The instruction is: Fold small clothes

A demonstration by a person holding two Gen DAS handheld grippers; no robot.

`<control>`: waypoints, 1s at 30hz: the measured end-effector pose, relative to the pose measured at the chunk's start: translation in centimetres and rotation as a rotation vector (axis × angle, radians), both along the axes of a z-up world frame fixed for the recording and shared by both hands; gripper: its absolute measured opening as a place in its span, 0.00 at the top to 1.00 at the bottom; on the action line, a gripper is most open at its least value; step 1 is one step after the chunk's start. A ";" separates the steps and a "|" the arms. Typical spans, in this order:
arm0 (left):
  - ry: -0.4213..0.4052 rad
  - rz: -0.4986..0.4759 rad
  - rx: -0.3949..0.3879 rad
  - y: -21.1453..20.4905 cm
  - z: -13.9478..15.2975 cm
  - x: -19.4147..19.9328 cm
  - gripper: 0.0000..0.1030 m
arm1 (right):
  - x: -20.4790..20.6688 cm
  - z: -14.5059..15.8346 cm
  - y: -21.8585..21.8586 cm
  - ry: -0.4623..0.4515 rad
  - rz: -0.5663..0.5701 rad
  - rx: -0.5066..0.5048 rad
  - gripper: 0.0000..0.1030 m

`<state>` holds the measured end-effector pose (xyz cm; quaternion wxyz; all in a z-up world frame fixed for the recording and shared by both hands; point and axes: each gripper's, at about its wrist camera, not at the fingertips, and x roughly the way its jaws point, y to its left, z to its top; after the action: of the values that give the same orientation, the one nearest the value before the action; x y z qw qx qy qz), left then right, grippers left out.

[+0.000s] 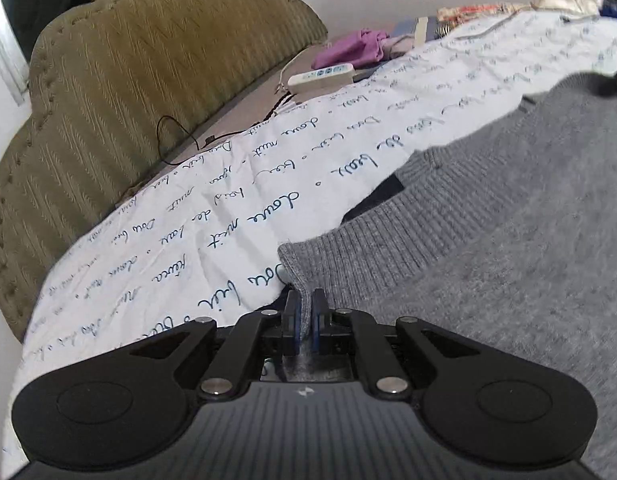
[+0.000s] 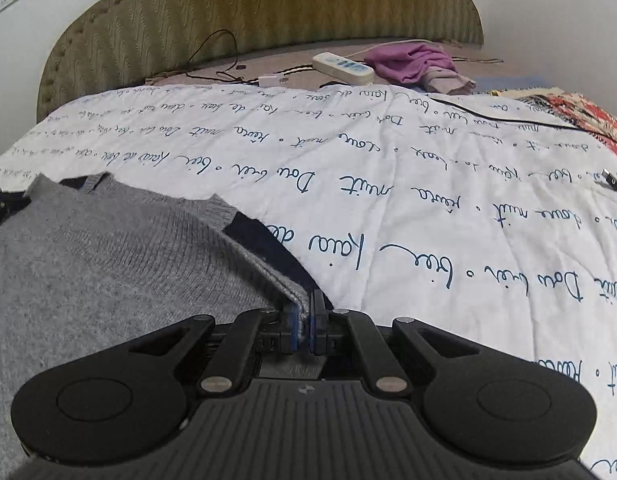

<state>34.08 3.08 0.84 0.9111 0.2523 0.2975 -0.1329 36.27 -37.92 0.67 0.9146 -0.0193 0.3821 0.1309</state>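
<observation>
White quilt with blue handwriting covers the bed. Left gripper is clamped tight on a corner of the grey knit sweater, right gripper likewise on another corner (navy trim showing), the sweater spread between them below the olive headboard.

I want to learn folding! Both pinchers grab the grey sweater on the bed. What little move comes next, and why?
Probably lift both corners together and carry them across the grey sweater toward its far edge. The left gripper and right gripper are each shut on a ribbed corner, the rest lies flat on the white quilt, so one even sweep should fold it in half.
</observation>
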 end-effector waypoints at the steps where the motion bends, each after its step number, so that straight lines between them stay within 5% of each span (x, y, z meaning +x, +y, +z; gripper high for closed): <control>1: 0.007 0.009 -0.029 0.4 0.2 0.1 0.96 | 0.0 0.2 -0.2 0.004 -0.003 0.012 0.95; 9: -0.014 0.094 -0.140 1.5 1.9 1.8 0.97 | 0.4 2.4 -2.1 -0.047 -0.058 0.116 0.95; 16: 0.019 0.158 -0.053 0.3 -0.9 4.6 0.96 | 3.1 -0.3 -1.9 -0.007 -0.127 0.096 0.92; 18: -0.042 0.143 -0.003 -0.4 -1.1 3.3 0.94 | 3.0 -1.2 -1.2 -0.016 -0.133 0.081 0.80; 20: -0.072 0.122 0.013 -0.2 -0.5 1.7 0.88 | 2.2 -0.6 -1.1 -0.031 -0.152 0.076 0.52; 21: -0.085 0.126 0.007 0.3 0.0 0.7 0.80 | 1.5 -0.1 -1.4 -0.025 -0.160 0.083 0.30; 22: -0.105 0.148 -0.011 1.1 0.7 -0.6 0.75 | 0.4 0.6 -1.9 -0.038 -0.171 0.093 0.25; 24: -0.145 0.259 -0.131 3.5 2.4 -3.9 0.50 | -3.3 2.0 -3.3 -0.091 -0.204 0.160 0.25; 26: -0.118 0.392 -0.401 7.1 3.7 -8.2 0.37 | -7.8 2.6 -5.3 -0.088 -0.236 0.311 0.26; 30: 0.070 0.555 -0.983 12.3 2.3 -16.2 0.38 | -17.3 0.7 -8.8 -0.027 -0.368 0.641 0.25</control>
<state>17.91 15.36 3.18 0.9119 -0.2939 0.2859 -0.0195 18.97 -46.71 1.37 0.8875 0.3354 0.3066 0.0770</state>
